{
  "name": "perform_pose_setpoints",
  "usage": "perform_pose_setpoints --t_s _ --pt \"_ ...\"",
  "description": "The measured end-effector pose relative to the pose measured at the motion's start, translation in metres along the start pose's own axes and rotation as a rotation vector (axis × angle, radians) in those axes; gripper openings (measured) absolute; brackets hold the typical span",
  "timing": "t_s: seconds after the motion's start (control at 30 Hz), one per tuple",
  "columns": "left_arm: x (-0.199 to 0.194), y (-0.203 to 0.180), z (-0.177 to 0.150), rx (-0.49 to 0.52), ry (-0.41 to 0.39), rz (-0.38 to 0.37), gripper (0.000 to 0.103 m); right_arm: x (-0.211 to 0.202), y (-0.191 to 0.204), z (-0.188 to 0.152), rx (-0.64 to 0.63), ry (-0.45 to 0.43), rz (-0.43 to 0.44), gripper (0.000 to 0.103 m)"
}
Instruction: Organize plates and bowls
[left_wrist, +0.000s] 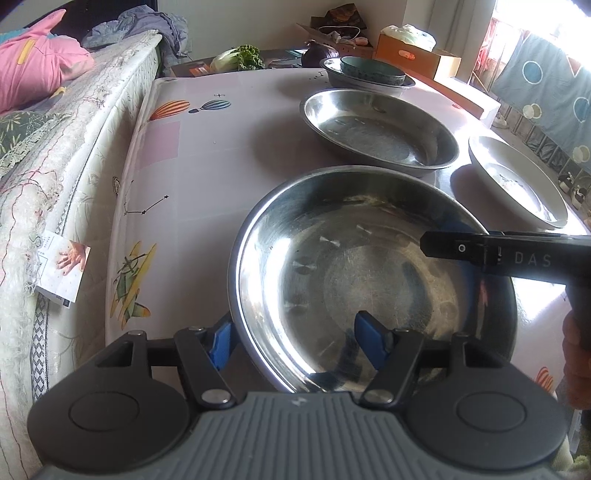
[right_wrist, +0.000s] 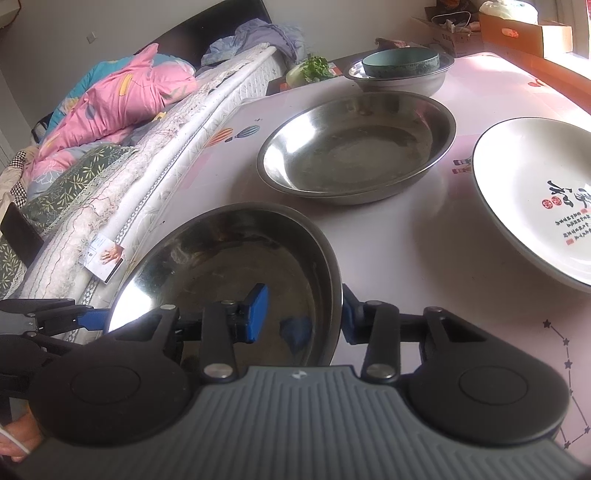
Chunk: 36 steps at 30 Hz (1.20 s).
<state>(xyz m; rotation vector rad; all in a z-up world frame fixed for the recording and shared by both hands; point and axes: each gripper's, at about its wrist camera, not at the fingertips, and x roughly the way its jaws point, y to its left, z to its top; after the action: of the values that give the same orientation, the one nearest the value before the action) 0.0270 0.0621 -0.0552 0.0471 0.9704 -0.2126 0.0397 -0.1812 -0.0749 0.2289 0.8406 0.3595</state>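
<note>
On the pink table (left_wrist: 236, 147), both jaws straddle the steel plate's (left_wrist: 369, 266) rim.

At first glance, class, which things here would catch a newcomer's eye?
The nearest steel plate dominates, its rim straddled by the left gripper and the right gripper from opposite sides. Behind it lies a second steel plate, and at right a white plate with calligraphy.

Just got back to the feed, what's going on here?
A person holds a gripper in each hand at the near steel plate on the table. The left gripper and right gripper each straddle its rim, jaws not visibly clamped. Another steel plate, a white plate and a green bowl in a steel basin sit beyond.
</note>
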Motion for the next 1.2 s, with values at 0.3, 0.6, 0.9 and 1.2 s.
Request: perform_pose_setpoints --t_s 0.3,0.6,0.9,1.2 --pt "0.004 -0.004 0.002 0.020 -0.010 0.035 0.069 0.001 0.002 -0.001 -0.022 -0.008 -0.019 0.032" --pt "0.005 -0.006 0.002 0.032 -0.013 0.045 0.072 -0.001 0.007 -0.004 -0.058 -0.007 -0.044 0.032" --pt "0.006 -0.009 0.003 0.030 -0.013 0.058 0.073 -0.001 0.017 -0.008 -0.127 -0.011 -0.093 0.032" --pt "0.005 -0.008 0.004 0.022 -0.009 0.065 0.073 -0.002 0.022 -0.010 -0.141 -0.013 -0.104 0.033"
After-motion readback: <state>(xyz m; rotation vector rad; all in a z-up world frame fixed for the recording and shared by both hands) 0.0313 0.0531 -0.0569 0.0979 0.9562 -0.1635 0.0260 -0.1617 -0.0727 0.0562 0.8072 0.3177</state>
